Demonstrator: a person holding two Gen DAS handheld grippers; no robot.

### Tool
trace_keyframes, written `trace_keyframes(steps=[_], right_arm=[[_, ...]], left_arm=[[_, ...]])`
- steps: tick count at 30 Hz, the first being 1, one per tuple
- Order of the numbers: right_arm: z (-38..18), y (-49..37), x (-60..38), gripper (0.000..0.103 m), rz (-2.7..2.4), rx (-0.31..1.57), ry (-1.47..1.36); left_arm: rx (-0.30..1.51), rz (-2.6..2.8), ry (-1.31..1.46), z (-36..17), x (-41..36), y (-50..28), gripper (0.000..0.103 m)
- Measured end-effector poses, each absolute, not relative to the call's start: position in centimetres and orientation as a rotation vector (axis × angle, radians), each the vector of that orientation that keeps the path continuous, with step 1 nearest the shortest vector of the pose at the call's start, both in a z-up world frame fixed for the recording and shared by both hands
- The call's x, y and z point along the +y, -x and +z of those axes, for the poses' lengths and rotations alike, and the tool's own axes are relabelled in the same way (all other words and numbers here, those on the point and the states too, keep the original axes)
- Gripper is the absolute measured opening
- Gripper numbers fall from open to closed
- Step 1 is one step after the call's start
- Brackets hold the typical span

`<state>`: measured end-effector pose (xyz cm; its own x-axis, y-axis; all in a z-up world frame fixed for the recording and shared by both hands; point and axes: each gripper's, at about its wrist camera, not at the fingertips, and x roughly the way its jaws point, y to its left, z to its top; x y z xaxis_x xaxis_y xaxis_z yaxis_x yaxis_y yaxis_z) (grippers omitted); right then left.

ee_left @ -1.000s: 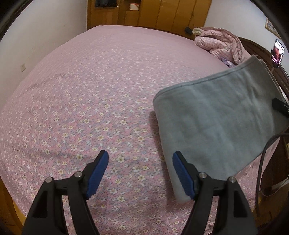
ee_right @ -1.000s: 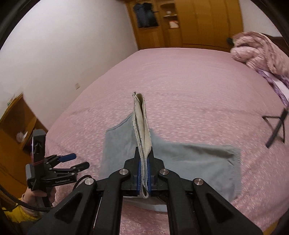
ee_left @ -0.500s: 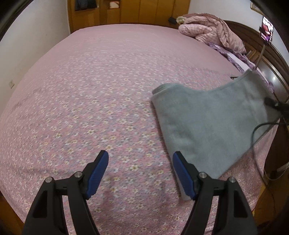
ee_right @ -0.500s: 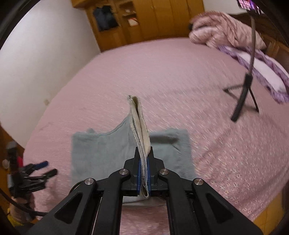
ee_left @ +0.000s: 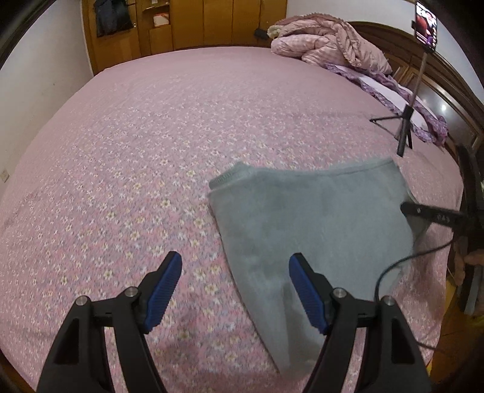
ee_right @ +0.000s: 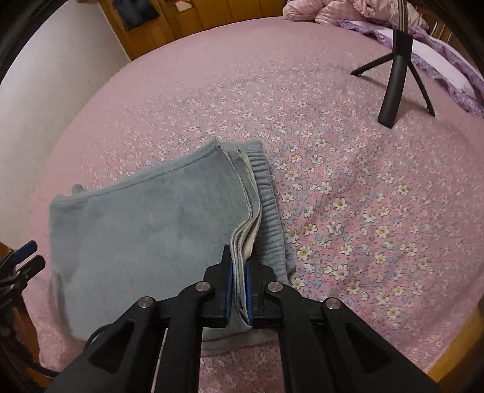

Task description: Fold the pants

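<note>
The grey-blue pants point(ee_left: 314, 220) lie folded on the pink flowered bedspread point(ee_left: 151, 157). My left gripper point(ee_left: 236, 290) is open and empty, just above the bed at the pants' near left edge. My right gripper point(ee_right: 239, 290) is shut on the layered leg hems of the pants point(ee_right: 145, 229), laid over the ribbed waistband point(ee_right: 269, 217). In the left wrist view the right gripper point(ee_left: 432, 214) shows at the pants' far right edge.
A black phone tripod point(ee_right: 396, 75) stands on the bed beyond the pants; it also shows in the left wrist view point(ee_left: 405, 133). A pink quilt point(ee_left: 326, 45) is heaped by the dark headboard. Wooden wardrobes point(ee_left: 187, 24) line the far wall. The bed's edge is just below me.
My right gripper has carried the held hems down and across, so the raised fold now lies flat over the waistband. My left gripper has stayed open and swung right toward the pants.
</note>
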<state>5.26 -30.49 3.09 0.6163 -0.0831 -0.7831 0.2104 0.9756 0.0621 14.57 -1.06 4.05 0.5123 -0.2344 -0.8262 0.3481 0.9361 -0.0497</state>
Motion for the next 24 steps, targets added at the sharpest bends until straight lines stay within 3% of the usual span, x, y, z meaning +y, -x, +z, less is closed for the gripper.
trace_keyframes(steps=[4,6,8,15,17,18,22,24], right_arm=[[3.7,-4.6,-30.2,0.011,-0.172,0.894,-0.148],[4.3,-4.2,-29.8,0.017,-0.179,0.888,-0.134],[5.1,-3.6,-29.3,0.029,-0.2,0.864,-0.094],[6.8,-3.6,-29.1,0.03,-0.222,0.819,-0.028],[6.5,-4.0,-28.9,0.03,-0.216,0.827,-0.032],[6.4,-4.0,-28.8,0.03,-0.209,0.83,-0.03],[5.8,-4.6,-28.1,0.03,-0.186,0.832,0.007],[5.1,-5.4,-27.9,0.03,-0.189,0.849,0.03]], left_arm=[[0.977,-0.32,-0.047,3.3,0.2,-16.6,0.077],[0.992,-0.322,0.018,2.9,0.8,-17.5,0.077],[1.012,-0.347,0.091,2.4,1.2,-18.3,0.077],[1.08,-0.409,0.251,0.2,0.0,-21.5,0.076],[1.075,-0.414,0.287,-0.1,-0.1,-21.6,0.05],[1.061,-0.427,0.301,0.2,0.0,-21.5,0.024],[0.916,-0.391,0.166,2.8,-0.1,-19.5,0.018],[0.956,-0.363,0.097,2.0,-0.6,-20.2,0.02]])
